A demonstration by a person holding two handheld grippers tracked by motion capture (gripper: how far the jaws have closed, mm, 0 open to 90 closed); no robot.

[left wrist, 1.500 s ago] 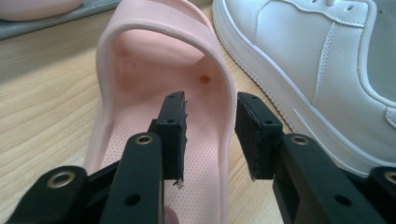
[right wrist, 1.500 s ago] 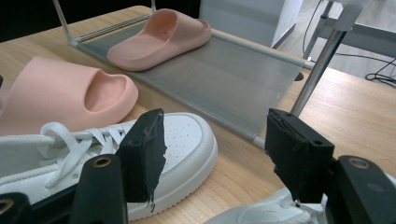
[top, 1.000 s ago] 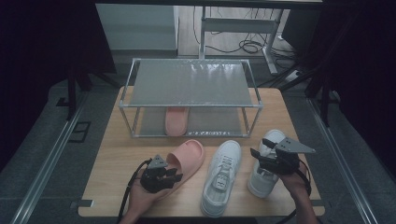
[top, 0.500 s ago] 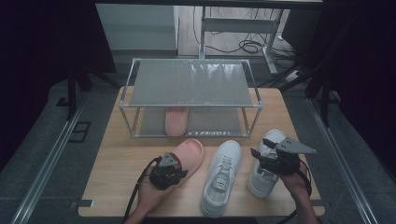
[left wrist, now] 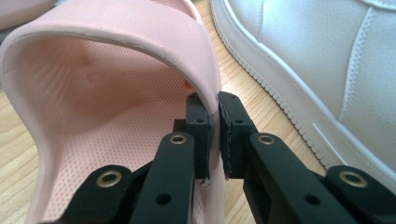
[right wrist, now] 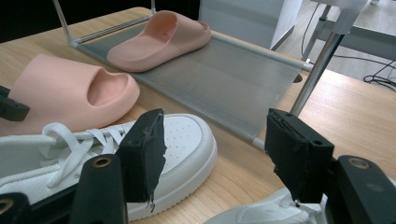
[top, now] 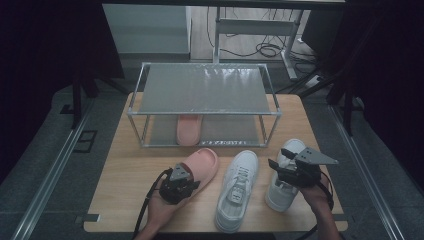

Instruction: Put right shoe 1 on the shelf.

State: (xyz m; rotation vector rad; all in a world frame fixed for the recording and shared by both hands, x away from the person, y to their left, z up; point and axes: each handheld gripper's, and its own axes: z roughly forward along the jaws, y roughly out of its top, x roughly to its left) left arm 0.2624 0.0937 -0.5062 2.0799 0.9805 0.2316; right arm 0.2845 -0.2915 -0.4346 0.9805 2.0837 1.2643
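- The high view looks forward and down from above my side of the table [top: 120, 200], taking in the whole rack [top: 202, 97] and the floor beyond
- My left gripper view sits very close, looking along its jaws into the pink slipper [left wrist: 107, 70]
- My right gripper view looks low across the tabletop toward the rack [right wrist: 224, 84]
- All three share that slipper [right wrist: 65, 93] and the middle white sneaker [top: 236, 190]

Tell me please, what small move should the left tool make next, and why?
Probably lift the pink slipper a little off the table. The left tool has just been closing and its pads now pinch the slipper's strap edge. Its mate already lies on the rack's lower shelf, so that seems the goal.
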